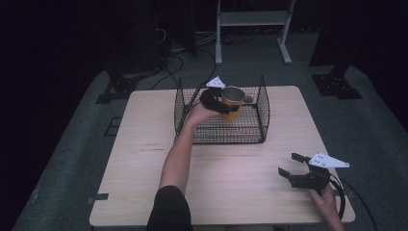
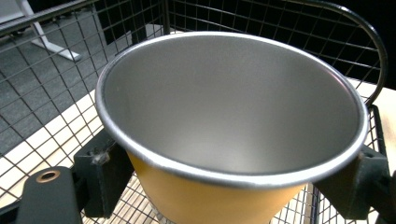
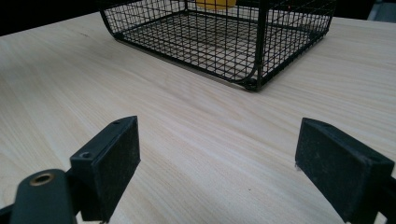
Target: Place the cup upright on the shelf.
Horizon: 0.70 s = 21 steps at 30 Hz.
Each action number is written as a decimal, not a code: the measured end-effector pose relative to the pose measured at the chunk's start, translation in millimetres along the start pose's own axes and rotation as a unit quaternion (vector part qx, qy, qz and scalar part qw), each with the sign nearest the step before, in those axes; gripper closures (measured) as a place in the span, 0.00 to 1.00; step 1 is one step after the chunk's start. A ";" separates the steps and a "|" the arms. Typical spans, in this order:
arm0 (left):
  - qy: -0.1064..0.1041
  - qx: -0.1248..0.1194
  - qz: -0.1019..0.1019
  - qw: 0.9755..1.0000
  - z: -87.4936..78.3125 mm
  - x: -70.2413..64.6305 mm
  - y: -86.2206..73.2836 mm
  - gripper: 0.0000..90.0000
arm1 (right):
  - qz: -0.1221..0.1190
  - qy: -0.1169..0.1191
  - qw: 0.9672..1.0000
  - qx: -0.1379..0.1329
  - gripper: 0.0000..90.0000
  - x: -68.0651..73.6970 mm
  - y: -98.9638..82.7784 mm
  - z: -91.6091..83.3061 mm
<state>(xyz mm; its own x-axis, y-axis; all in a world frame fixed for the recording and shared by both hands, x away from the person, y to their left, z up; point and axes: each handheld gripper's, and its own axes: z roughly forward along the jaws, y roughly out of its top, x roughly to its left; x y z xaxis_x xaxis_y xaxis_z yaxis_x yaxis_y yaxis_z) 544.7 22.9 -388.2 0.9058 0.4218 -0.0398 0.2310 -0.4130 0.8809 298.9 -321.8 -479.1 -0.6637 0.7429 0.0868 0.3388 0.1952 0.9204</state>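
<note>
Left gripper: reached over the near wall of the wire basket, jaws clamped on the yellow cup, one pad on each side of the cup wall just under the rim. In the left gripper view the cup sits directly between the two black pads, mouth up and tipped slightly toward the camera, bare metal inside, nothing visible in it. The cup is held inside the basket; whether its base touches the basket floor cannot be told. Basket mesh surrounds the tool on the far side and to both flanks, with wooden table showing through beneath. Moving right across the table: open wood between the two tools, the basket well ahead of and to the left of the right gripper. Right gripper: low over the near right corner of the table, held by a hand, jaws spread wide with nothing between them. In the right gripper view the two pads stand far apart over bare tabletop, the basket lies ahead of the tool, well apart from its tips, and a bit of the yellow cup shows through the mesh at the far side. Count: one cup, one wire basket, two grippers, one table. Grey three-cornered plate sits on top of the right gripper, another on the left.
</note>
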 end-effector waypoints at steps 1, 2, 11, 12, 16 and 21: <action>-0.001 0.001 -0.001 1.000 1.1 -0.1 -0.1 0.17 | 0.000 0.000 1.000 0.000 0.14 0.0 0.0 0.0; -0.002 0.003 -0.001 1.000 2.2 0.0 -0.3 0.17 | 0.000 0.001 1.000 0.000 0.14 0.1 0.0 0.0; -0.013 0.024 -0.006 1.000 10.0 2.2 -3.4 0.17 | -0.001 0.001 1.000 0.001 0.14 0.3 0.1 0.0; -0.014 0.026 -0.007 1.000 10.5 2.7 -4.0 0.17 | -0.001 0.001 1.000 0.001 0.14 0.2 0.0 0.0; -0.013 0.032 -0.008 0.999 12.8 4.4 -6.0 0.17 | 0.001 0.001 1.000 0.000 0.14 -0.2 0.0 -0.1; -0.013 0.046 -0.007 0.999 16.4 4.9 -9.2 0.17 | 0.002 0.001 1.000 0.000 0.14 -0.3 0.0 -0.2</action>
<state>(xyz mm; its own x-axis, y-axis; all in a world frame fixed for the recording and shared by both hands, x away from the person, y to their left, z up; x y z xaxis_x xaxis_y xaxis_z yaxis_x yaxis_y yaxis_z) 552.8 15.5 -404.2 0.9104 0.4085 -0.0651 0.2752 -0.4806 0.8327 299.0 -322.2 -479.0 -0.6643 0.7418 0.0916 0.3410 0.1917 0.9203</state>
